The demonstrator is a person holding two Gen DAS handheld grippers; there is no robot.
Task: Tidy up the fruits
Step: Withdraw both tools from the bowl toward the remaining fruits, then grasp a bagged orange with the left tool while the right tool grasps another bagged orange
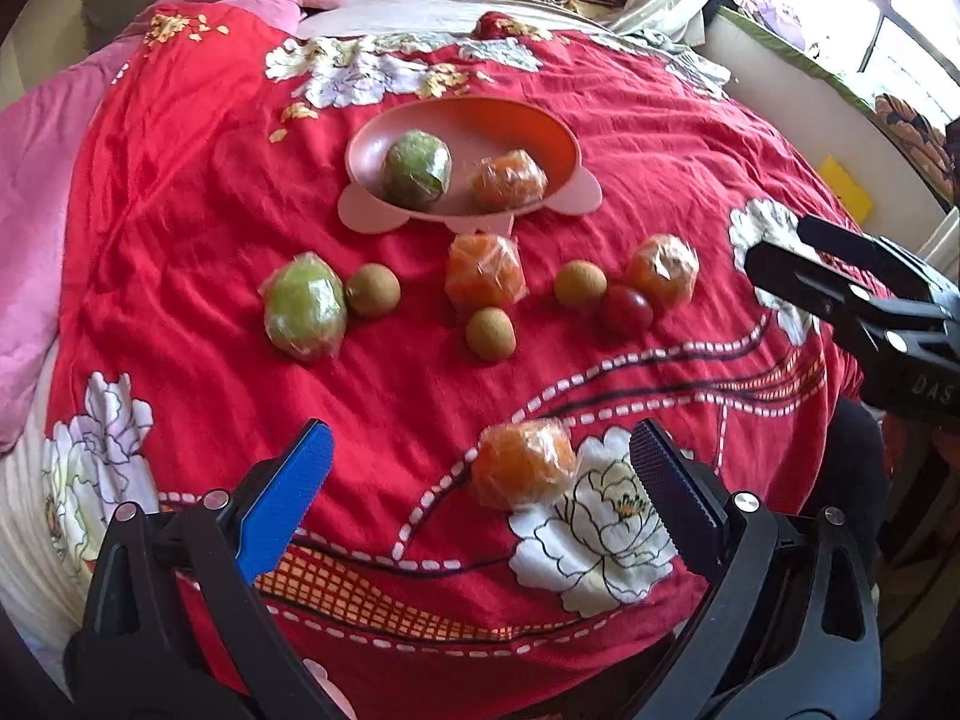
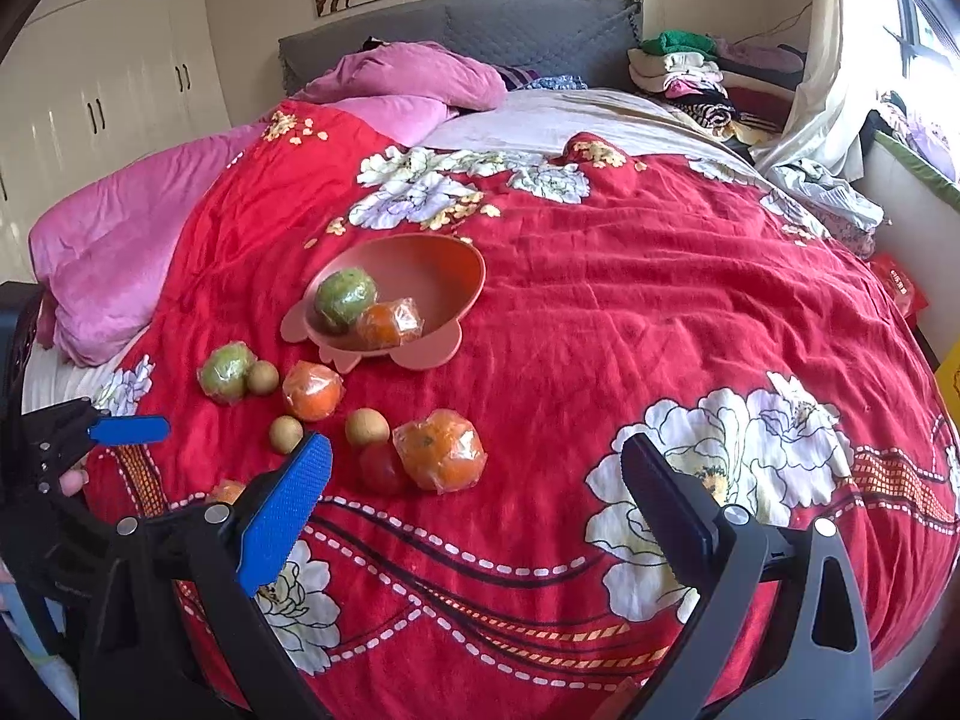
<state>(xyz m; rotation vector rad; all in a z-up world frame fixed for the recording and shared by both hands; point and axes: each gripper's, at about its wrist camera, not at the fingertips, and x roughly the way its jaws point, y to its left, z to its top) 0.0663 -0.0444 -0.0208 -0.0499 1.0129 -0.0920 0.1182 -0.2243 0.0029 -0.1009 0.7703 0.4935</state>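
Pink bowl on the red bedspread as landmark. Inside it already: one green wrapped fruit and one wrapped orange. Still loose on the bed, just in front of the bowl: a second green wrapped fruit, three small brown fruits, two wrapped oranges and a small dark red fruit touching the orange on that side. Furthest from the bowl, nearest the left wrist camera: a lone wrapped orange.

Left claw spread wide, gripping nothing, with the lone orange near its black finger rather than centred. Right claw likewise spread wide and empty, hanging above bare bedspread well to the side of the bowl.

Likely trouble from here:
- Off-centre closing on the lone orange, pushing it sideways across the soft cover.
- Slippery plastic wrap, so a pinch on film alone instead of fruit, then a drop on the way to the bowl.
- Yielding bedding under a downward press, tipping neighbouring round fruits into a roll.
- Bowl on soft cloth, easily nudged or tilted by a careless release.
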